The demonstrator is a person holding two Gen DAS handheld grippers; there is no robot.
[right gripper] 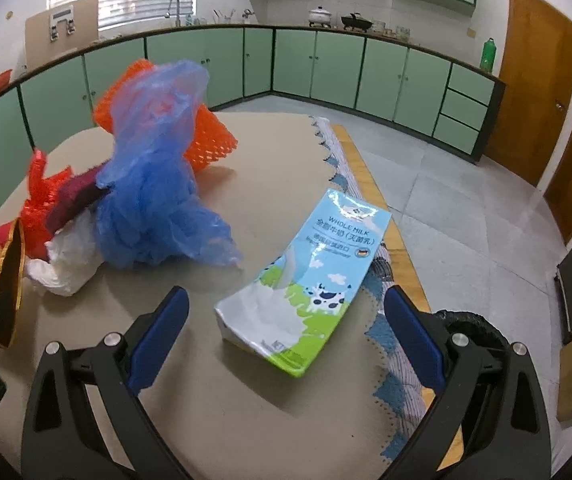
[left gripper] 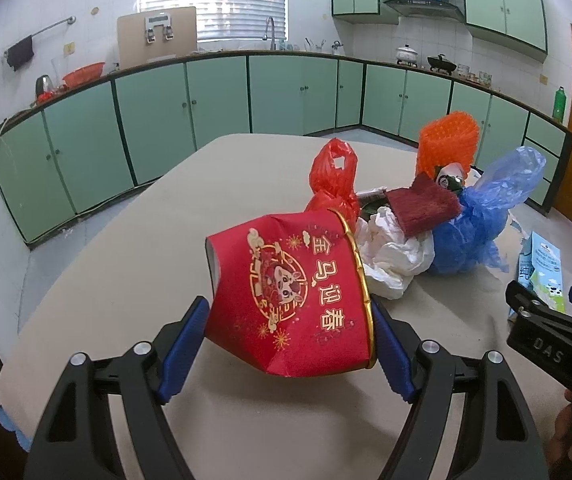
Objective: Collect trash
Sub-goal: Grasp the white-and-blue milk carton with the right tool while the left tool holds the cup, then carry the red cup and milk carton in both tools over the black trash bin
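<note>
My left gripper (left gripper: 288, 304) is shut on a red paper bucket (left gripper: 290, 300) with a gold rim, tipped on its side and lifted just off the beige table (left gripper: 125, 280). Behind it lies a trash pile: a red plastic bag (left gripper: 334, 176), crumpled white paper (left gripper: 394, 256), a maroon pad (left gripper: 422, 204), a blue plastic bag (right gripper: 153, 200) and orange foam netting (right gripper: 205, 140). A whole-milk carton (right gripper: 306, 280) lies flat near the table's right edge. My right gripper (right gripper: 286, 292) is open around its near end, pads clear of it.
A patterned cloth fringe (right gripper: 382, 332) hangs along the table's right edge, with grey floor tiles (right gripper: 466, 208) beyond. Green cabinets (left gripper: 213, 100) line the far walls and a wooden door (right gripper: 538, 100) stands at the right.
</note>
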